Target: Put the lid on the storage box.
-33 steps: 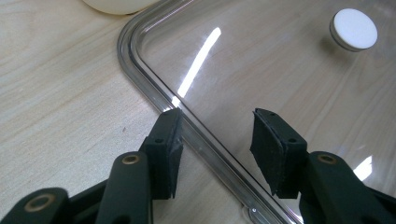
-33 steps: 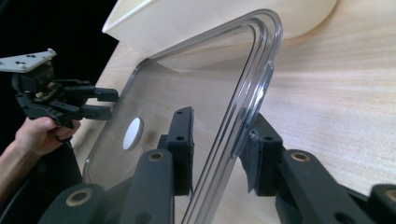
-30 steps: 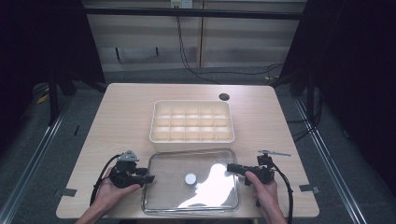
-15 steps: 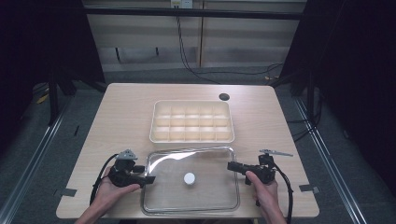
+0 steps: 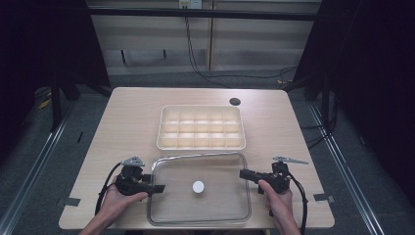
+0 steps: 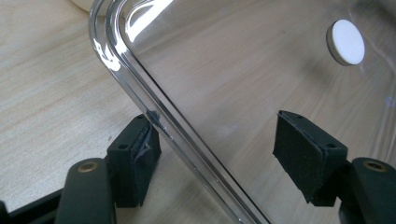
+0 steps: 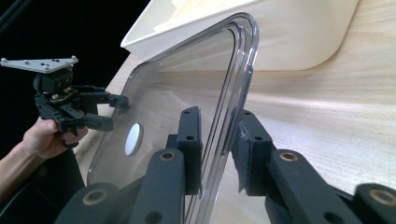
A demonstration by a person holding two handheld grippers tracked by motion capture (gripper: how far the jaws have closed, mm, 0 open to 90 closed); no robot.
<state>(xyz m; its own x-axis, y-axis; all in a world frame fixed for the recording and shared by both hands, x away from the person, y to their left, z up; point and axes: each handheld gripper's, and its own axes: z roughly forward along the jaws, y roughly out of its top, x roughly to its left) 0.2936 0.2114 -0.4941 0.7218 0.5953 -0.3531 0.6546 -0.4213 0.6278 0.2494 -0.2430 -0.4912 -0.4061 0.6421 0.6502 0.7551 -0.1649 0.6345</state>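
Pale wood table (image 5: 122,127) w/ dark floor around. Clear lid (image 5: 215,205) lies flat at the near edge, just in front of the cream divided tray (image 5: 201,128). Right gripper (image 5: 246,174) is clamped on lid's right rim. Left gripper (image 5: 157,187) jaws have just been opening, now wide, straddling the left rim w/o pressing it.

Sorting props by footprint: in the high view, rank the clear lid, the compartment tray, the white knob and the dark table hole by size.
1. Clear lid, largest.
2. Compartment tray, slightly smaller, though farther from the camera.
3. White knob and dark table hole look alike; unranked.
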